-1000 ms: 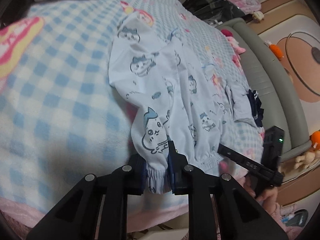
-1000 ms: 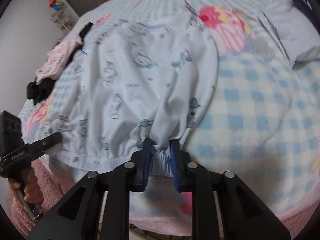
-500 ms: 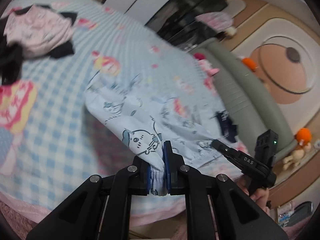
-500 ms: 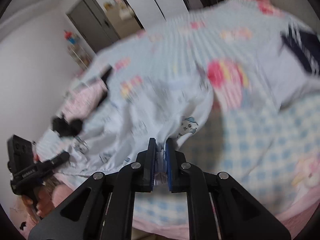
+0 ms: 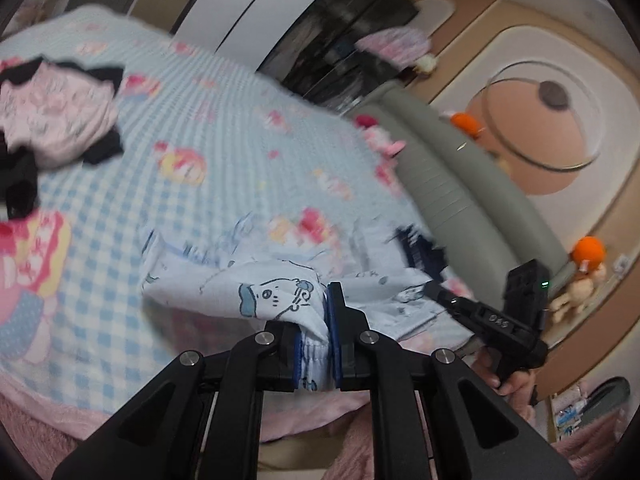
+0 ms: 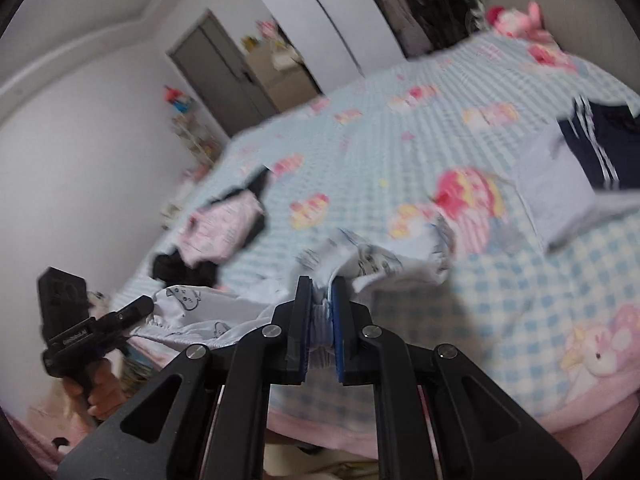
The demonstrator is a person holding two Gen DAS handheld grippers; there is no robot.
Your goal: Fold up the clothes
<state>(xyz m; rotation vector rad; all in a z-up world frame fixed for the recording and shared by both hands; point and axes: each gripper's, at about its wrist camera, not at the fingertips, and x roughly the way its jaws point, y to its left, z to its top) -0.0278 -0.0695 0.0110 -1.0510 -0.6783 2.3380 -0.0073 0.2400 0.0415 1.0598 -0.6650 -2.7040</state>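
A pale blue cartoon-print garment (image 5: 264, 288) hangs lifted over the near edge of the bed, with only its far part resting on the blanket. My left gripper (image 5: 316, 340) is shut on one gathered elastic cuff of it. My right gripper (image 6: 322, 312) is shut on the other cuff of the garment (image 6: 372, 264). The right gripper (image 5: 480, 316) and the hand that holds it show at the right of the left wrist view. At the lower left of the right wrist view, the left gripper (image 6: 100, 320) appears with cloth at its tip.
A blue-and-white checked blanket (image 5: 100, 208) with pink cartoon patches covers the bed. A pink and black clothes heap (image 5: 48, 116) lies far left. A folded white and navy pile (image 6: 568, 176) sits at the right. A grey headboard (image 5: 460, 184) runs along the right side.
Both grippers rose and drew back toward the bed's near edge, lifting the garment off the blanket so it bunches and hangs. Both cameras now see more of the room.
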